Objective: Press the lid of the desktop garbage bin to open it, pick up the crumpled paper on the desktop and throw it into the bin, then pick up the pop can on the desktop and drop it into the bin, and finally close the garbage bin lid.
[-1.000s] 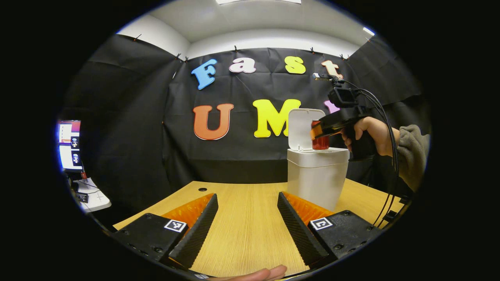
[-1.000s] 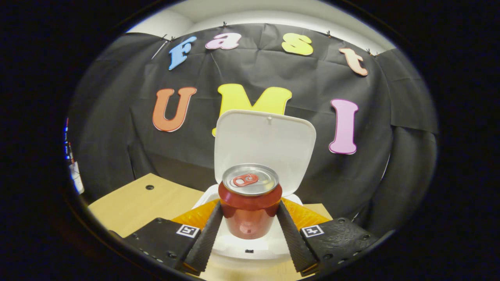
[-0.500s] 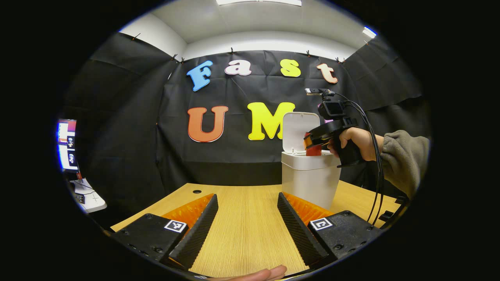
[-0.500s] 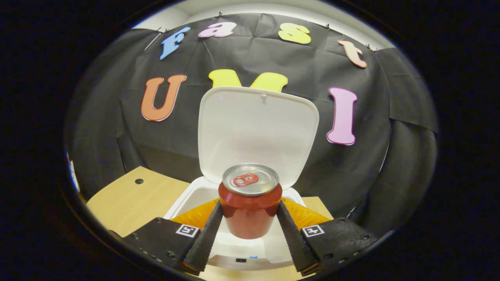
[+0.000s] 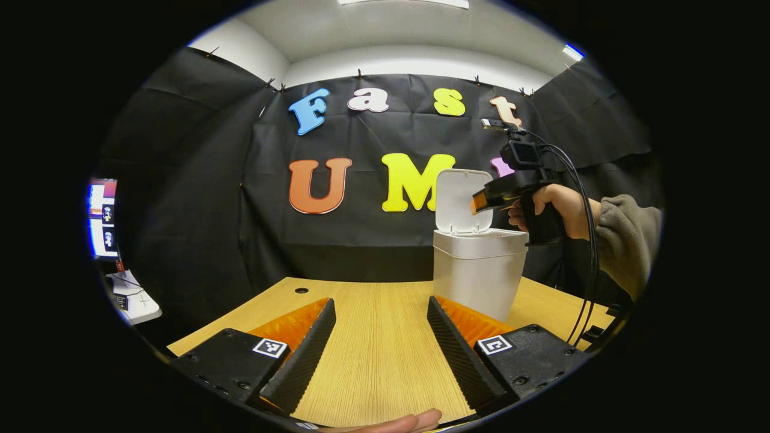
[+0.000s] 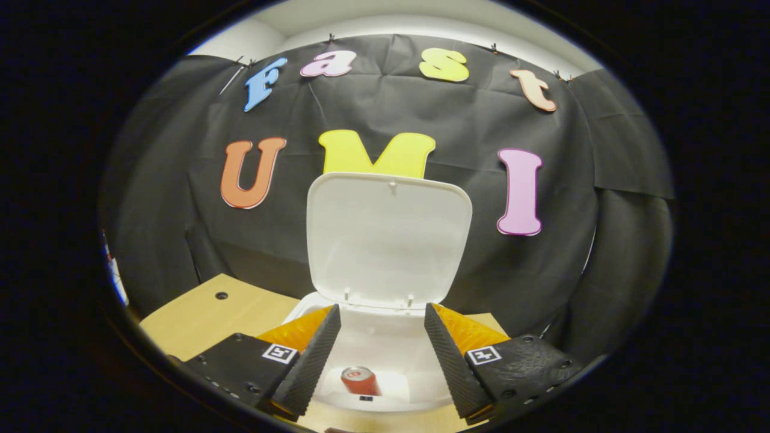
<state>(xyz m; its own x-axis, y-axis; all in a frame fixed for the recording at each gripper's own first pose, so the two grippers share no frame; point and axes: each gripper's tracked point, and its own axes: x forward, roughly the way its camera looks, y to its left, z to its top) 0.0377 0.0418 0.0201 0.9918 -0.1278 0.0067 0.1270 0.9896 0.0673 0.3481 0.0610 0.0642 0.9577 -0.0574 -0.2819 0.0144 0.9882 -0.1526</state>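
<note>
One pop can point(image 6: 360, 380) lies inside the open-lidded garbage bin point(image 6: 385, 337).

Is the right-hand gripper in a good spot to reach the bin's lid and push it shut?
Probably yes. The right gripper hovers open just above the bin, and the upright lid stands directly ahead with nothing between them. The pop can lies down inside, out of the way.

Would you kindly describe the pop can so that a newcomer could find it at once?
Start at the wooden table and find the white bin on it, lid raised upright. Look down through its open top: the pop can lies inside, the one red thing against white walls.
</note>
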